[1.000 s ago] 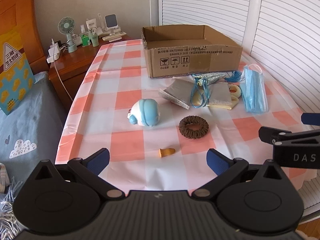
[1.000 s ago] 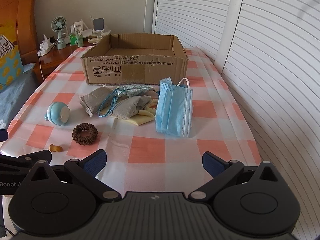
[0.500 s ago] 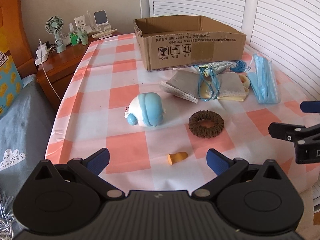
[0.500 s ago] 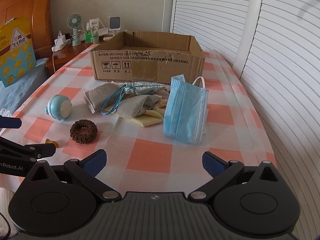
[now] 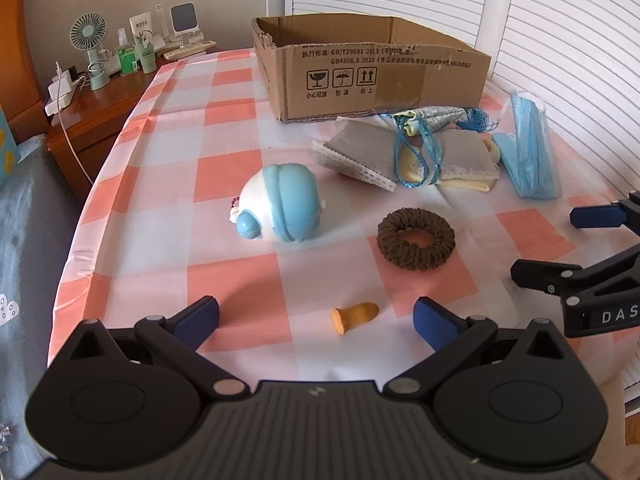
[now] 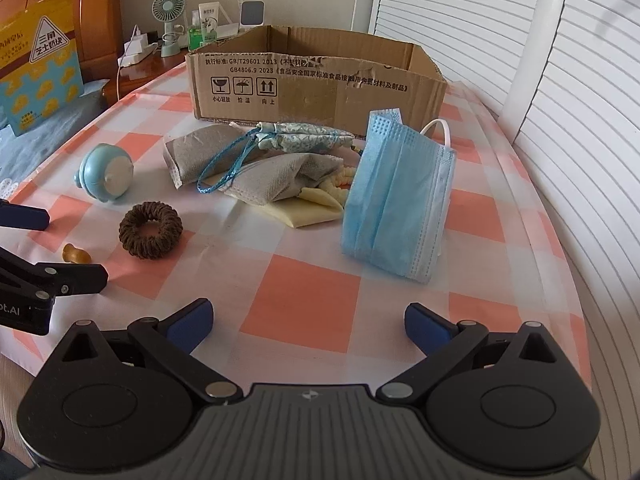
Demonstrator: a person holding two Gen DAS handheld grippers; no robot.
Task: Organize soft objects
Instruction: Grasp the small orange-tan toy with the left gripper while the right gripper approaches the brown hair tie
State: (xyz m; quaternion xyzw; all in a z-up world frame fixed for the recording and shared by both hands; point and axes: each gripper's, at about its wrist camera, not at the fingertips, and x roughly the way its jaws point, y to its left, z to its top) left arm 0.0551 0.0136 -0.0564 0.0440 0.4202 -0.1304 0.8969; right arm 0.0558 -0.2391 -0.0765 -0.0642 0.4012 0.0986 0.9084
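Soft things lie on a pink checked tablecloth (image 5: pixel 224 280) in front of an open cardboard box (image 5: pixel 372 76). In the left wrist view: a blue and white squishy toy (image 5: pixel 280 204), a brown scrunchie (image 5: pixel 416 238), a small orange earplug (image 5: pixel 354 316), grey cloth pouches (image 5: pixel 400 152) and a blue face mask (image 5: pixel 530 148). My left gripper (image 5: pixel 316 318) is open, low over the earplug. My right gripper (image 6: pixel 306 320) is open and empty, short of the mask (image 6: pixel 396 204). The scrunchie (image 6: pixel 150 230) and toy (image 6: pixel 106 172) lie to its left.
A wooden nightstand (image 5: pixel 104 108) with a small fan (image 5: pixel 90 46) and bottles stands at the back left. White louvred doors (image 6: pixel 560 80) line the right side. A bed with a grey cover (image 5: pixel 24 240) runs along the table's left edge.
Both grippers have moved forward and lower toward the table. The earplug now lies between my left fingers. The mask looms larger before my right gripper. Nothing was grasped.
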